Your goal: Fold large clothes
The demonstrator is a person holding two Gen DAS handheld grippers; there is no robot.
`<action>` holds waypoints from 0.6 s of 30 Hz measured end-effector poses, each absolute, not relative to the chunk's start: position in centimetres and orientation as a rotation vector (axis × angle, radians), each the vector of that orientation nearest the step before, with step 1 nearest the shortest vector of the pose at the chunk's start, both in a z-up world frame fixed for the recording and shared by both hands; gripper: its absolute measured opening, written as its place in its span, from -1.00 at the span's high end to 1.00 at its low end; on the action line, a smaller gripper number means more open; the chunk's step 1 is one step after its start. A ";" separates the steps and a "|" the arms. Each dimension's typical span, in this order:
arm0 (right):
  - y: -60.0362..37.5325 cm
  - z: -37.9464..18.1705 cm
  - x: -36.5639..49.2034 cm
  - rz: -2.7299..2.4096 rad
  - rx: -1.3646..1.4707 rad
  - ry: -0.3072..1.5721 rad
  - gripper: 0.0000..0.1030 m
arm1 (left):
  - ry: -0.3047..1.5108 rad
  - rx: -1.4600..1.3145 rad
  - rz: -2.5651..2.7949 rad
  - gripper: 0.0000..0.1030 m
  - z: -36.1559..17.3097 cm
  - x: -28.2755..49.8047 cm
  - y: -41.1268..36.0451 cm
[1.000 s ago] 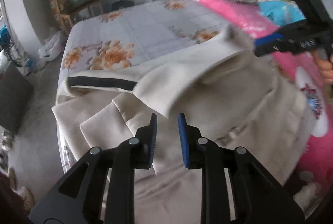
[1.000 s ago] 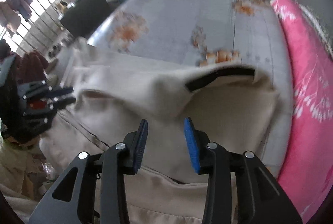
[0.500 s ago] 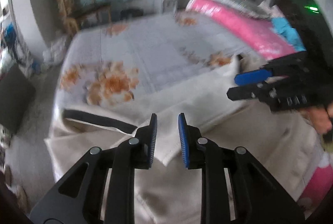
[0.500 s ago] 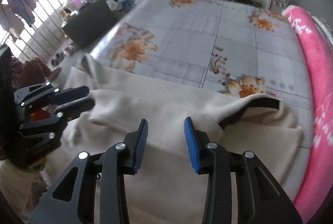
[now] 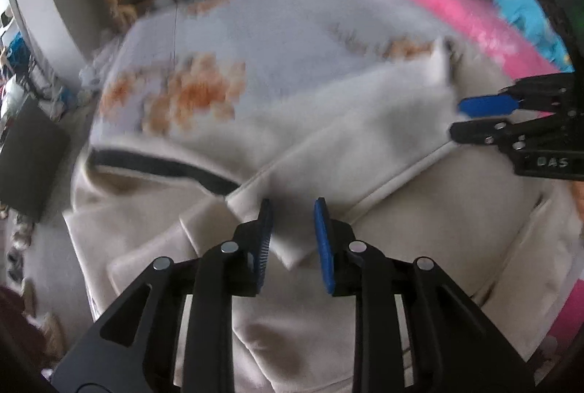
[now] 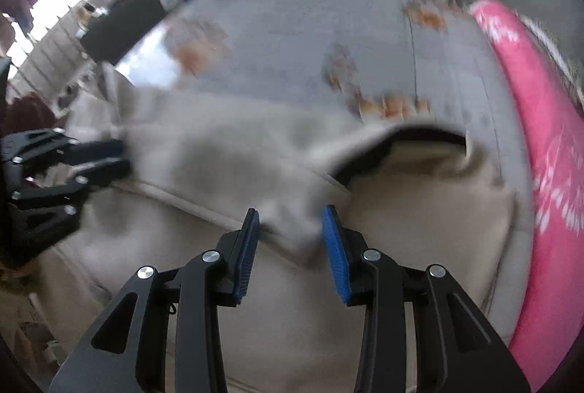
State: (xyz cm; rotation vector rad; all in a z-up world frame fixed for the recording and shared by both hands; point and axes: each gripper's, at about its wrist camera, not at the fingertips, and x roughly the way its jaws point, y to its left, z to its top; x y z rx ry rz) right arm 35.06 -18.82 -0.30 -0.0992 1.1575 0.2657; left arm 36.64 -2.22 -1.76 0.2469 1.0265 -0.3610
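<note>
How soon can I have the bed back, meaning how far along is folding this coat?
Early days. Done: the cream coat lies spread on the bed. In hand: the left gripper, its jaws just eased slightly wider, and the right gripper each pinch one flap, drawing it over the coat's body as a first fold. Left: laying that flap flat, then every further fold.

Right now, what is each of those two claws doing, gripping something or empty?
Left gripper: closed on a folded edge of the cream garment.
Right gripper: closed on a bunched corner of the same garment.
</note>
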 end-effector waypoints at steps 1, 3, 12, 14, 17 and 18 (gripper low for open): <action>-19.1 -0.4 35.0 0.269 -0.075 1.140 0.30 | 1.023 0.253 -0.358 0.55 -1.6 36.5 -2.3; -19.3 0.0 34.9 0.251 -0.049 1.156 0.30 | 1.033 0.220 -0.332 0.55 -0.8 36.3 -1.8; -19.0 4.8 25.3 0.308 0.014 1.038 -0.05 | 0.879 0.083 -0.256 0.38 6.1 25.9 6.2; -18.1 4.6 22.2 0.346 -0.011 1.008 -0.15 | 0.859 0.062 -0.222 0.38 6.2 23.1 8.1; -16.9 3.9 18.5 0.377 -0.038 0.986 -0.29 | 0.843 -0.004 -0.190 0.37 5.2 19.1 10.6; -16.5 3.7 17.8 0.381 -0.041 0.982 -0.32 | 0.843 -0.033 -0.181 0.37 4.5 17.9 11.4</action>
